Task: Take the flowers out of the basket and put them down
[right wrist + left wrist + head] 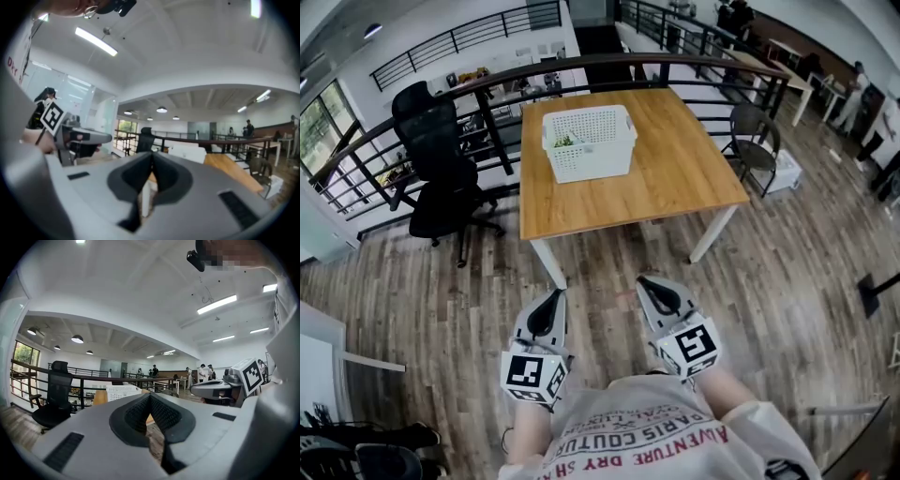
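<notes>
- Head view shows the flowers (565, 141) only as a scrap of green inside the white basket (589, 141), which stands on the wooden bench (675, 178) in the upper middle of the frame.
- Both tools sit low in the frame, well apart from the bench. The left tool (551, 302) and right tool (652, 289) are each clenched on nothing and aimed level toward the basket.
- The step in hand looks like the approach: come to the bench's near edge, then part one tool's jaws before reaching over the rim.
- Pinch the stems, not the blooms, and lift straight up clear of the wall. The other tool could steady the light basket, which may tip.
</notes>
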`<state>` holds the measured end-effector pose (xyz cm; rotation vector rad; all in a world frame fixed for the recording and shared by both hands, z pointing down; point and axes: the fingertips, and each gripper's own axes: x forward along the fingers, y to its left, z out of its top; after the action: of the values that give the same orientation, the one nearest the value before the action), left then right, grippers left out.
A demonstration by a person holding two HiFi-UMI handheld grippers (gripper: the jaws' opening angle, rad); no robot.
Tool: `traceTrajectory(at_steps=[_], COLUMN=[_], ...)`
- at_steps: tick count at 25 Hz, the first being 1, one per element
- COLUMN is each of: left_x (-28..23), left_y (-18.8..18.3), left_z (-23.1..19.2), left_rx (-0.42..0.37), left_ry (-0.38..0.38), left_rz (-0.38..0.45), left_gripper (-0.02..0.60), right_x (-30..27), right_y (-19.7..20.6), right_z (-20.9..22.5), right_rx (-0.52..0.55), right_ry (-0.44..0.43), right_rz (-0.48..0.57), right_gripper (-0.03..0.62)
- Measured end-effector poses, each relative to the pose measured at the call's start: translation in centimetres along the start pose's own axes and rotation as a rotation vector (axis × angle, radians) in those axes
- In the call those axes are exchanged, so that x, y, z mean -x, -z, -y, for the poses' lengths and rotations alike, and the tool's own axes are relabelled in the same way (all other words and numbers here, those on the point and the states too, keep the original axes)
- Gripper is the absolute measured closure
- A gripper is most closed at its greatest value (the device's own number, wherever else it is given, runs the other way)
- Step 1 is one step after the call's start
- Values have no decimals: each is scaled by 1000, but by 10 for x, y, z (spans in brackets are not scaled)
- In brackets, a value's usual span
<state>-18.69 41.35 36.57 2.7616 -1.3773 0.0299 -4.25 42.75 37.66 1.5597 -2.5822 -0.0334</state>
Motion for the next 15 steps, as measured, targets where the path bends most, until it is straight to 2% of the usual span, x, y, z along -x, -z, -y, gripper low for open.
traceTrajectory(at_steps=[7,12,15], left_x=[-3,-18,-36], left_y=[11,16,15], left_z=[-13,-27,-43], left_rx=[12,45,39], left_ry=[0,27,8], left_rz=[-19,-19,-23], left_gripper=[571,571,571], right_x=[-15,-41,-63], right_y=[12,15,14], right_z=[-6,4,14], right_rx=[-28,-16,-6], right_ry=[-30,-39,-63], right_rz=[-10,-21,-25], right_gripper=[560,560,560])
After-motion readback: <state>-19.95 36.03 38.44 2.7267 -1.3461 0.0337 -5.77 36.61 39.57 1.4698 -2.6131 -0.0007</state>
